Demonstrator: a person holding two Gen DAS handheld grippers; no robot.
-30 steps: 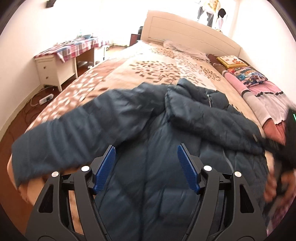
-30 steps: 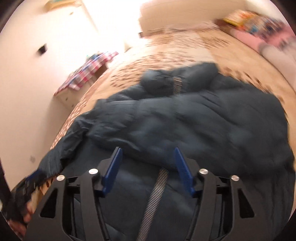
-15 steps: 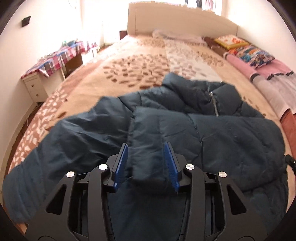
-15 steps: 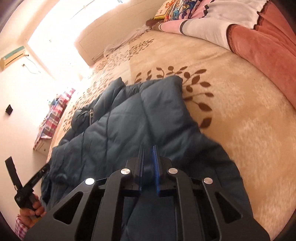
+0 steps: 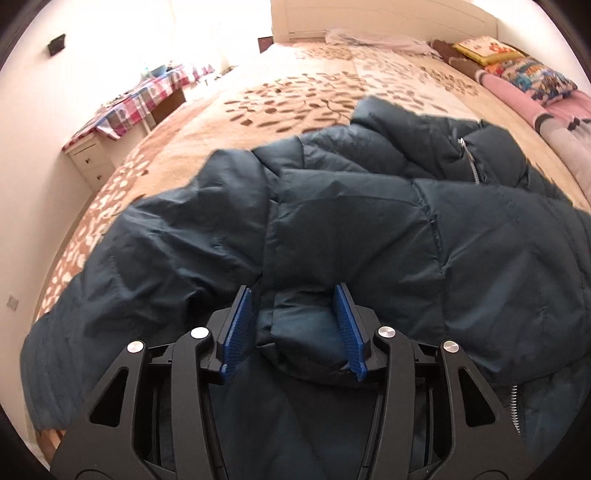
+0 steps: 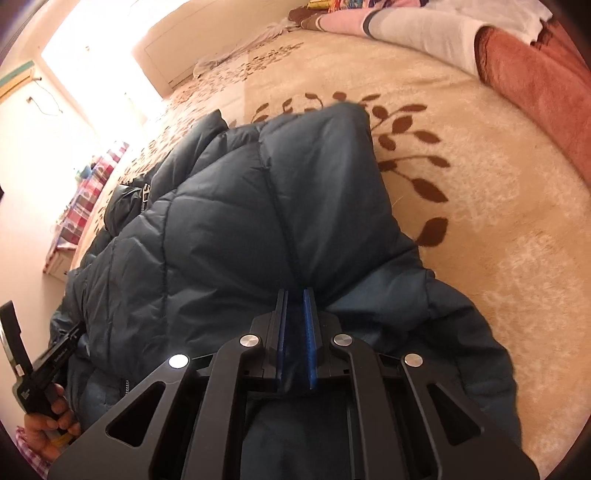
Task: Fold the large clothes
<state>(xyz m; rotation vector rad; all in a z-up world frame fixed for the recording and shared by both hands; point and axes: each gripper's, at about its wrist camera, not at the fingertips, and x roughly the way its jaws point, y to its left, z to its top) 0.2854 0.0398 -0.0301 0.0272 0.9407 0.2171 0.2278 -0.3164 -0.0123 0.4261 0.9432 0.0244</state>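
A dark blue puffer jacket (image 5: 369, 229) lies spread on the bed with one sleeve folded across its front. My left gripper (image 5: 292, 288) straddles that sleeve's cuff (image 5: 303, 328). Its jaws are opening and the cuff sits loosely between the blue pads. In the right wrist view the jacket (image 6: 221, 221) bunches into a fold, and my right gripper (image 6: 295, 291) is shut on that fold at the seam. The left gripper's black handle (image 6: 37, 369) shows at the lower left, held by a hand (image 6: 44, 432).
The jacket rests on a beige leaf-patterned bedspread (image 5: 332, 85) with a cream headboard (image 5: 369, 18) behind it. Pillows and pink bedding (image 5: 524, 74) line the bed's right side, and a rust blanket (image 6: 535, 92) lies there too. A white desk with a plaid cloth (image 5: 147, 99) stands left of the bed.
Both grippers dropped onto the jacket from above it. The left closed around the sleeve cuff, then widened slightly. The right swung to the jacket's right side and closed on a fold.
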